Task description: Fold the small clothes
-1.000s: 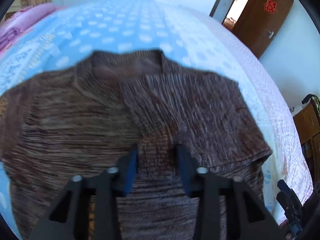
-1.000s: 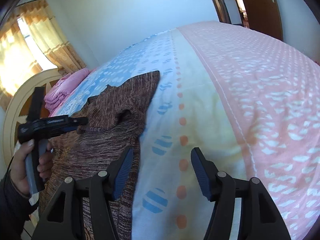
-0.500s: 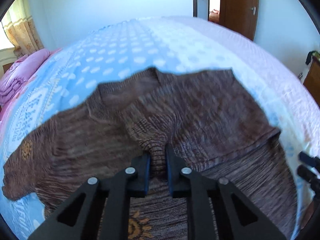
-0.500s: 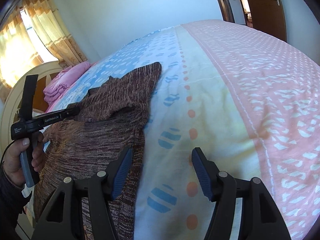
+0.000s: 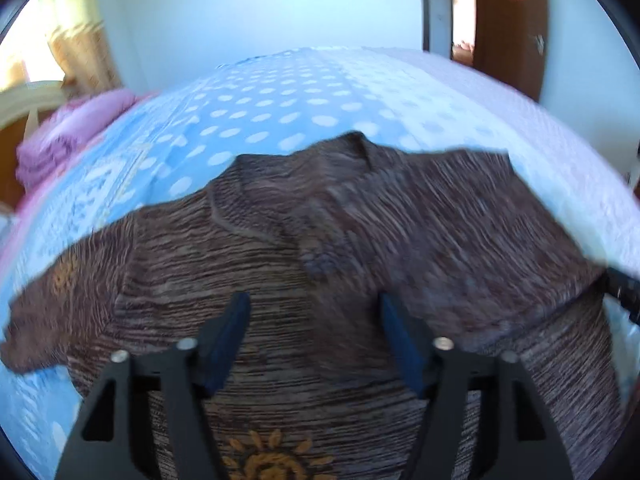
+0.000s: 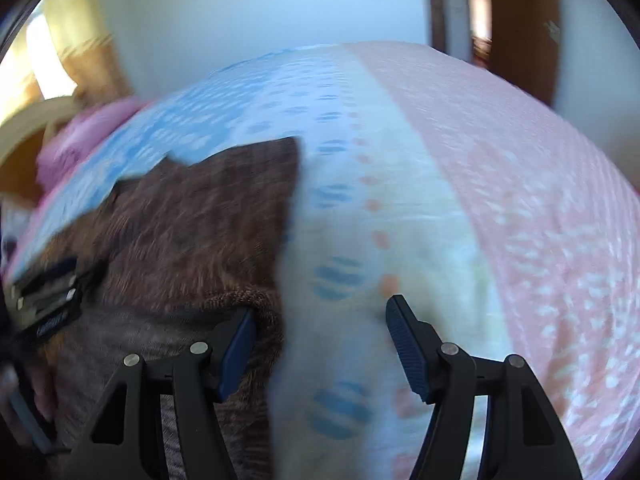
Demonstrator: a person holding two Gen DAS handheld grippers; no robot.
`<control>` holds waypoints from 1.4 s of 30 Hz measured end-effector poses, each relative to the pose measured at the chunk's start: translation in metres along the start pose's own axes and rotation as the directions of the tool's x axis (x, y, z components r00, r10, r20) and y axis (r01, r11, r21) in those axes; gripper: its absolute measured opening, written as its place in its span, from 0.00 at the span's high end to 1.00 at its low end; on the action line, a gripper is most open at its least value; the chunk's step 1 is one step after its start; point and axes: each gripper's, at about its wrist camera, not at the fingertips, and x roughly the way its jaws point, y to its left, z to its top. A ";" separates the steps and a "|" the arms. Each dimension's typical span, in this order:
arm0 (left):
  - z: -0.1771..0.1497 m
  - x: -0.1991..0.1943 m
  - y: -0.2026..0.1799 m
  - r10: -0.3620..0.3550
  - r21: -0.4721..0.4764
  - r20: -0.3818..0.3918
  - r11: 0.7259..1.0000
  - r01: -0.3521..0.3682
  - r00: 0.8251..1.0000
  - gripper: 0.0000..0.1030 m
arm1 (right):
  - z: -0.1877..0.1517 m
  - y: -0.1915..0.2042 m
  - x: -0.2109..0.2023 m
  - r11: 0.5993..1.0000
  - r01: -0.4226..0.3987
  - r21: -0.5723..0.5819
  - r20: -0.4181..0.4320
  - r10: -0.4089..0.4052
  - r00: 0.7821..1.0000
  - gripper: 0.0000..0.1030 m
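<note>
A brown knitted sweater (image 5: 320, 248) lies spread on the bed, its right sleeve folded across the chest and an orange flower motif near the hem. My left gripper (image 5: 314, 320) is open and empty just above the sweater's middle. In the right wrist view the sweater (image 6: 192, 216) lies at the left, and my right gripper (image 6: 320, 328) is open and empty over the sweater's right edge and the bedsheet. The folded sleeve's cuff (image 6: 248, 300) lies by its left finger. The left gripper (image 6: 48, 304) shows at the far left of that view.
The bed (image 5: 304, 92) has a blue dotted sheet turning cream and pink to the right (image 6: 540, 200). A pink folded blanket (image 5: 68, 136) lies at the far left by the headboard. A brown door (image 5: 508, 20) stands behind the bed.
My left gripper was shut on the folded sleeve half a second ago; it has let go, opened and drawn back. My right gripper has moved left towards the sweater's edge.
</note>
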 end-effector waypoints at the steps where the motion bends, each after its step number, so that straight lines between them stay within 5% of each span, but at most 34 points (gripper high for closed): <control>1: 0.000 -0.001 0.006 0.001 -0.030 0.010 1.000 -0.001 1.000 0.29 | -0.004 -0.001 -0.004 1.000 0.010 -0.018 -0.002 -0.010 1.000 0.38; 9: 0.013 0.013 0.019 0.000 -0.065 -0.019 0.998 -0.001 1.000 0.29 | -0.017 0.005 -0.032 0.998 0.044 -0.049 -0.003 -0.044 0.999 0.36; 14: 0.016 0.025 0.012 0.088 0.013 -0.036 0.996 -0.087 0.995 0.27 | 0.000 0.019 -0.054 0.997 0.014 -0.078 0.123 -0.004 0.992 0.36; 20: 0.009 0.020 0.012 0.123 0.028 -0.029 0.992 -0.122 0.992 0.20 | 0.013 0.033 0.000 0.985 0.058 -0.162 -0.038 -0.065 0.997 0.36; 27: 0.000 0.015 0.030 0.064 -0.027 -0.028 0.998 -0.065 0.998 0.14 | 0.002 0.015 -0.014 0.992 0.051 -0.111 -0.022 -0.054 0.998 0.36; 31: -0.002 0.016 0.039 0.049 -0.068 -0.052 0.996 -0.053 0.997 0.14 | 0.006 0.035 -0.023 0.987 -0.057 -0.150 0.004 0.059 0.998 0.36; 35: -0.013 0.008 0.048 0.063 -0.060 -0.051 0.996 -0.067 0.997 0.14 | -0.002 0.051 0.006 0.978 -0.010 -0.208 -0.099 -0.011 0.995 0.36; 39: -0.021 0.001 0.064 0.027 -0.089 -0.049 0.995 -0.032 0.998 0.13 | -0.006 0.056 -0.006 0.977 0.058 -0.207 -0.068 -0.074 0.995 0.36; 42: -0.023 -0.002 0.072 0.021 -0.135 -0.047 0.990 -0.027 0.999 0.13 | 0.003 0.076 -0.021 0.977 0.038 -0.209 -0.013 -0.042 0.999 0.36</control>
